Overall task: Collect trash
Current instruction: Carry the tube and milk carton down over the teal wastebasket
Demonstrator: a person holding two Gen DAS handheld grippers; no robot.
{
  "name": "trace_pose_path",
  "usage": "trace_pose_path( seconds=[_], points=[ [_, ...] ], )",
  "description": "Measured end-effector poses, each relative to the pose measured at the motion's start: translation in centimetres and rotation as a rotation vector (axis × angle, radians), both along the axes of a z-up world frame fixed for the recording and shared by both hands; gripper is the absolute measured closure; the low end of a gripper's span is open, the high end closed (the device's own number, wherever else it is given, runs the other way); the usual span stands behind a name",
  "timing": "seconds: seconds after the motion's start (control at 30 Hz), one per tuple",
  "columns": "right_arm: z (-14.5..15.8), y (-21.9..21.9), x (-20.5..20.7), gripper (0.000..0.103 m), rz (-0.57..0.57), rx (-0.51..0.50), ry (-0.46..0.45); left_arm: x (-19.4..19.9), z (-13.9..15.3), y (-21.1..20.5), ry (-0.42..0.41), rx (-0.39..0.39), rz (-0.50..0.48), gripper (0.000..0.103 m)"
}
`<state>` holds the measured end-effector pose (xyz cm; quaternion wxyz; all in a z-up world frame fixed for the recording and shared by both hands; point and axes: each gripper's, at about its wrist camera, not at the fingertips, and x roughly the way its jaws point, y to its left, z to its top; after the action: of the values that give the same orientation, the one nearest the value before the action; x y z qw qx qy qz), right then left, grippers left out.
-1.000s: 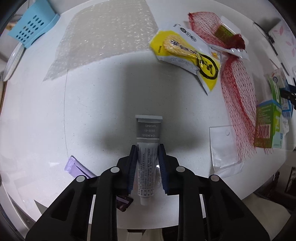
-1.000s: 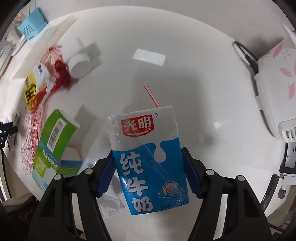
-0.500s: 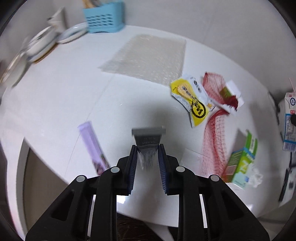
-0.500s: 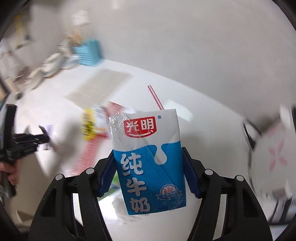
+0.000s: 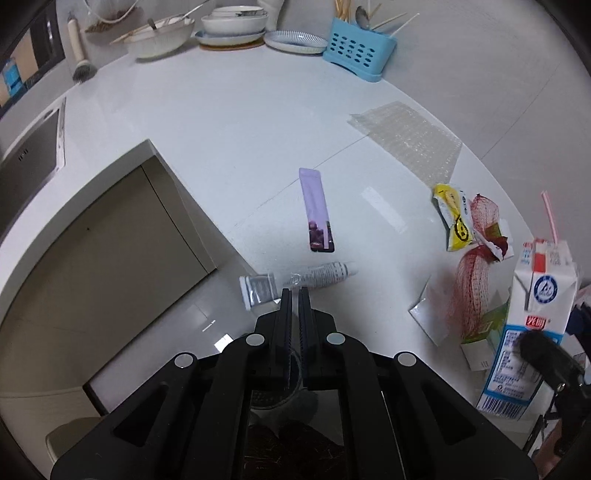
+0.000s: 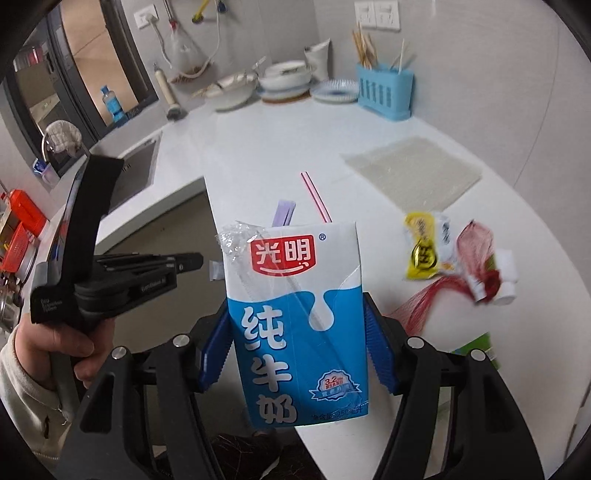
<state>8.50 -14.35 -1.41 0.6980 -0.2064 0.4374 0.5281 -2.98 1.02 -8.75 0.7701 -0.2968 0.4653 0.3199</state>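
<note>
My left gripper is shut on a grey and white tube, pinching its middle so it lies crosswise at the fingertips, above the counter edge. My right gripper is shut on a blue and white milk carton with a red-striped straw, held upright in the air; the carton also shows at the right of the left wrist view. The left gripper shows in the right wrist view. On the white counter lie a purple sachet, a yellow wrapper, red netting and bubble wrap.
A green box and clear plastic lie near the counter's front edge. A blue utensil holder, plates and bowls stand at the back. A sink is at the left. The floor gap is below the counter edge.
Both grippers have lifted and pulled back from the counter with their loads. The tube now lies crosswise in the left gripper, whose fingers have closed tighter. The milk carton stays gripped.
</note>
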Motion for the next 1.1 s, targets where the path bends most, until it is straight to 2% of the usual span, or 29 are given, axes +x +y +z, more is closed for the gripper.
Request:
trace_pose_path(
  seconds=[0.07,0.13,0.17,0.2,0.27,0.3,0.4,0.53,0.63,0.73,0.83,0.87,0.97,1.0,1.1],
  points=[
    [-1.0,-0.7,0.0,0.042,-0.014,-0.019,-0.005,-0.4,-1.1,0.7,0.006,-0.003,0.000,0.100],
    [-1.8,-0.7,0.3,0.042,-0.032,-0.030,-0.004,-0.8,-1.8,1.0,0.016,-0.007,-0.004,0.094],
    [-1.9,-0.9,0.5,0.042,-0.041,-0.027,0.003,-1.1,-1.9,1.2,0.020,-0.003,-0.004,0.084],
    [-2.2,-0.9,0.6,0.042,-0.044,-0.034,-0.002,-1.1,-1.9,1.3,0.027,0.008,-0.006,0.062],
    [-2.4,-0.9,1.0,0.042,-0.053,-0.042,0.000,-1.1,-1.6,1.3,0.020,0.047,-0.017,0.039],
    [-2.5,-1.1,1.4,0.042,-0.057,-0.041,0.004,-0.9,-1.7,1.4,0.022,0.064,-0.031,0.035],
    [-2.1,-1.6,2.0,0.042,-0.066,-0.033,-0.006,0.7,-3.5,1.7,0.086,0.066,-0.108,0.035],
    [-1.9,-2.7,2.9,0.042,-0.089,-0.032,-0.009,2.4,-4.7,1.2,0.124,0.032,-0.177,0.035],
    [-1.9,-3.3,3.6,0.042,-0.118,-0.029,0.010,3.6,-6.1,1.1,0.192,0.007,-0.200,0.041],
    [-1.7,-3.6,3.8,0.042,-0.126,-0.025,0.000,4.2,-7.0,1.0,0.240,-0.017,-0.201,0.050],
    [-1.8,-3.7,3.8,0.042,-0.128,-0.027,0.008,4.3,-7.0,1.0,0.237,-0.040,-0.191,0.056],
    [-1.9,-3.6,3.8,0.042,-0.127,-0.028,0.009,4.4,-6.9,1.1,0.231,-0.061,-0.187,0.064],
    [-2.0,-3.5,3.6,0.042,-0.122,-0.033,0.012,4.6,-6.8,1.0,0.245,-0.077,-0.173,0.073],
    [-2.1,-3.5,3.5,0.042,-0.118,-0.035,0.011,4.7,-6.7,1.0,0.254,-0.071,-0.165,0.082],
    [-2.3,-3.2,3.3,0.042,-0.106,-0.037,0.014,4.4,-6.5,1.2,0.241,-0.082,-0.135,0.082]
  ],
)
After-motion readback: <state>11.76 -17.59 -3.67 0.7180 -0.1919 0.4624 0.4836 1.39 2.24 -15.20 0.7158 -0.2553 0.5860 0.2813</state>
